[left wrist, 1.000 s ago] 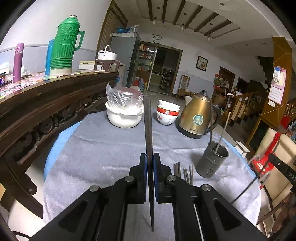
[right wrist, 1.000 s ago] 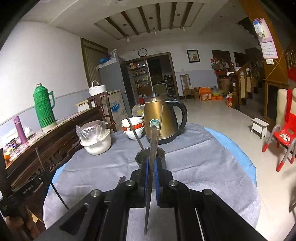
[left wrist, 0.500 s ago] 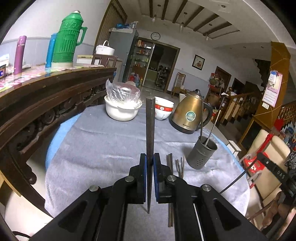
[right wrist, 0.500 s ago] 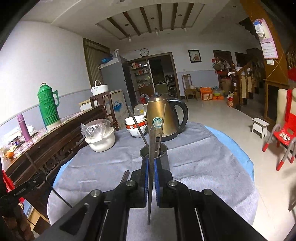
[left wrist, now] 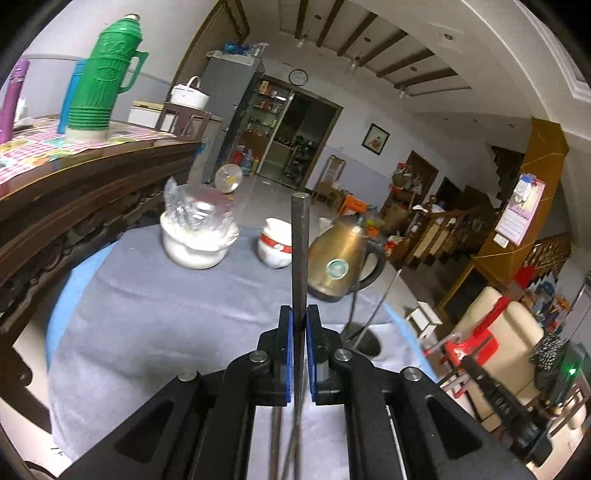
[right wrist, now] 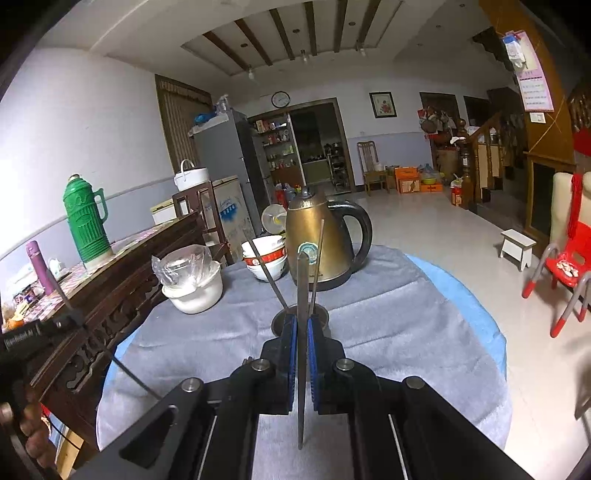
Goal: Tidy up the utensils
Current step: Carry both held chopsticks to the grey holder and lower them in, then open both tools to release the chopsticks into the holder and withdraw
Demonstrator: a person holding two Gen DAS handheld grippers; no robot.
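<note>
A lived-in family home: an open living and dining room.

A round worktop (right wrist: pixel 388 332) under a grey cloth carries a brass-coloured electric kettle (right wrist: pixel 317 243), stacked rice bowls (right wrist: pixel 266 254) and a white pot (right wrist: pixel 195 291) with a plastic bag in it. Beside it a carved dark wood sideboard (right wrist: pixel 122 273) bears a green thermos (right wrist: pixel 86 218). Behind stand a grey fridge (right wrist: pixel 225 162), a doorway to stocked pantry shelves (right wrist: pixel 280 147) with a wall clock (right wrist: pixel 280 99) above, a framed picture (right wrist: pixel 383 105), a wooden staircase (right wrist: pixel 480 147), a wall calendar (right wrist: pixel 533 86), a red child's chair (right wrist: pixel 565 266), a small white stool (right wrist: pixel 517 247) and a beamed ceiling (right wrist: pixel 295 33) over a tiled floor (right wrist: pixel 443 229).
</note>
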